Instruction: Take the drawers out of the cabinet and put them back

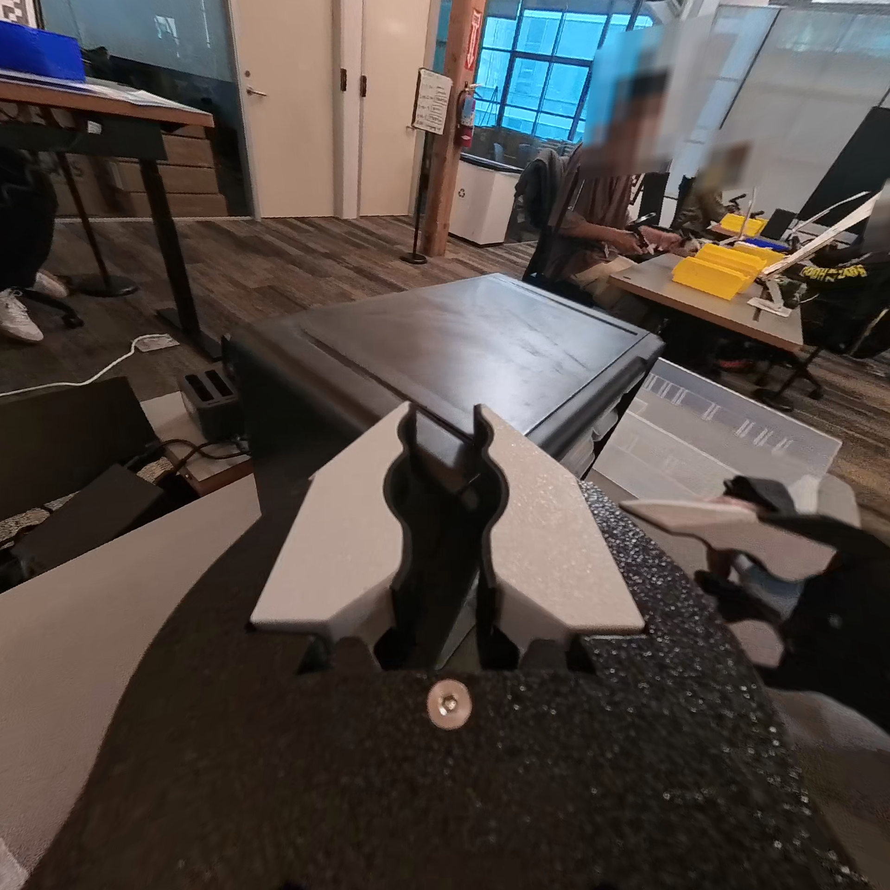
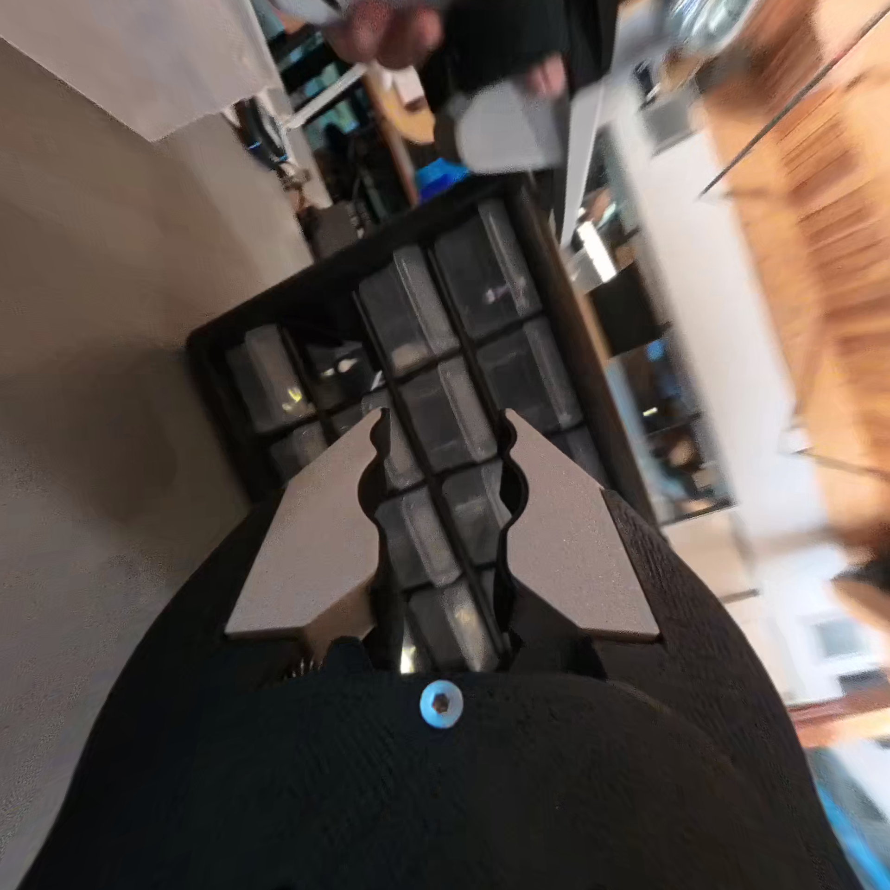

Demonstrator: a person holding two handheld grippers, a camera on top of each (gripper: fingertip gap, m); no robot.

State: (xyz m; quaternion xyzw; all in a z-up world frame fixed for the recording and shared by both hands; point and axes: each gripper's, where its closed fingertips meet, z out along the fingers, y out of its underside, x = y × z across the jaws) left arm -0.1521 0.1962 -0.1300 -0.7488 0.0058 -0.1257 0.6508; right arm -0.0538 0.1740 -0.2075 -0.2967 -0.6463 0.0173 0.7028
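Black plastic is making up the cabinet [image 1: 481, 346], which is standing on a pale tabletop [image 1: 72, 602]; in the left wrist view its flat top is filling the centre. The left gripper [image 1: 443, 419] is reaching over the cabinet's near top edge at 12 o'clock from the camera, its grey fingers [image 1: 337, 530] sitting a narrow gap apart with the cabinet's edge showing between them; whether they are pinching that edge, I cannot tell. At 3 o'clock the right gripper [image 1: 713, 525] is showing, blurred.

In the right wrist view, rolled sideways and motion-blurred, the cabinet's front [image 2: 337, 308] is facing the camera with rows of small translucent drawers [image 2: 433, 414] seated in their slots. Some drawers are holding small things, too blurred to name. One slot [image 2: 318, 313] at 11 o'clock of the grid is looking dark, possibly without its drawer. The right gripper [image 2: 445, 414] is hanging just before the drawer fronts, jaws spread apart and holding nothing.

Yellow bins [image 1: 713, 269] are sitting on a far desk [image 1: 698, 308] at 2 o'clock, where a seated person [image 1: 592, 226] is working.
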